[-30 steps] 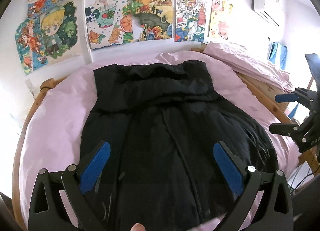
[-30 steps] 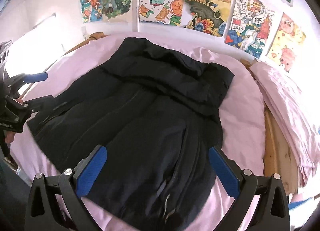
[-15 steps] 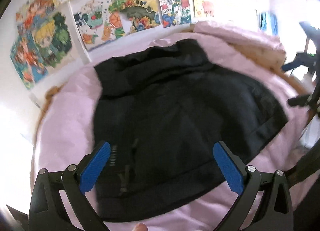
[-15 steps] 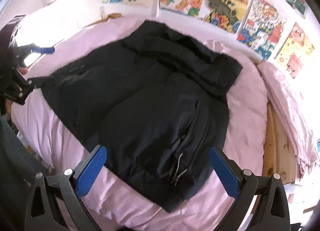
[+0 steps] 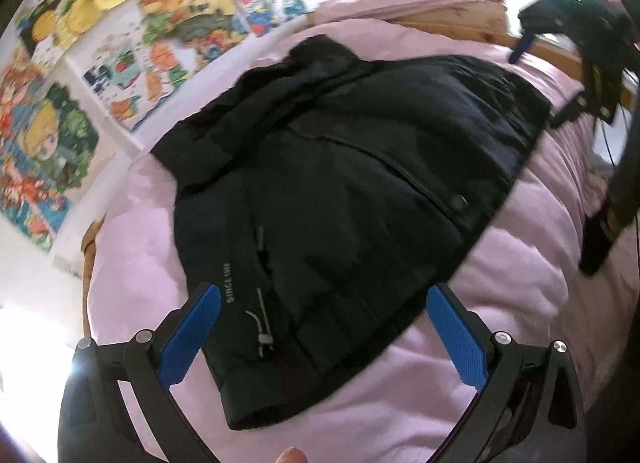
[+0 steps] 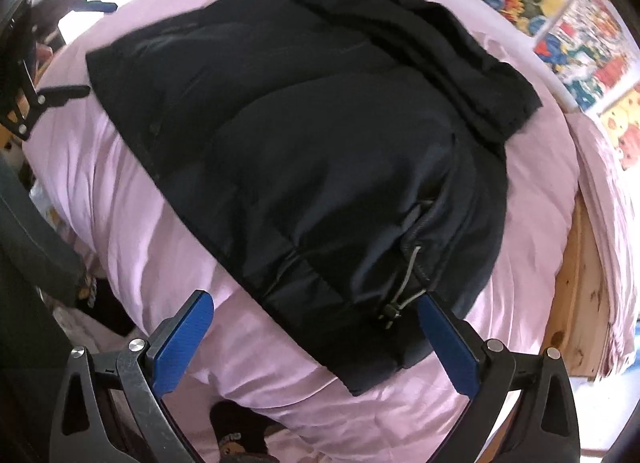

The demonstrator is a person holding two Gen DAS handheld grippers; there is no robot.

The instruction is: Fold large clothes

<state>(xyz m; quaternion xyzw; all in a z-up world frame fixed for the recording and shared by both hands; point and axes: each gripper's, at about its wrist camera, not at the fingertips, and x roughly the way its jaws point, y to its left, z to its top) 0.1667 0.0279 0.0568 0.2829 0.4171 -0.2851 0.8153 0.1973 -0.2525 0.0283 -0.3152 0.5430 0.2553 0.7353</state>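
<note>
Hovering over black jacket, both jaws spread.

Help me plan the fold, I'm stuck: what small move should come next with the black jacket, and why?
Probably lower the right gripper onto the near hem of the black jacket and pinch it. Both grippers are open and empty, the left gripper included, and the jacket lies spread flat on the pink bedsheet, its hem and drawcord toggle right ahead of the right fingers.
</note>
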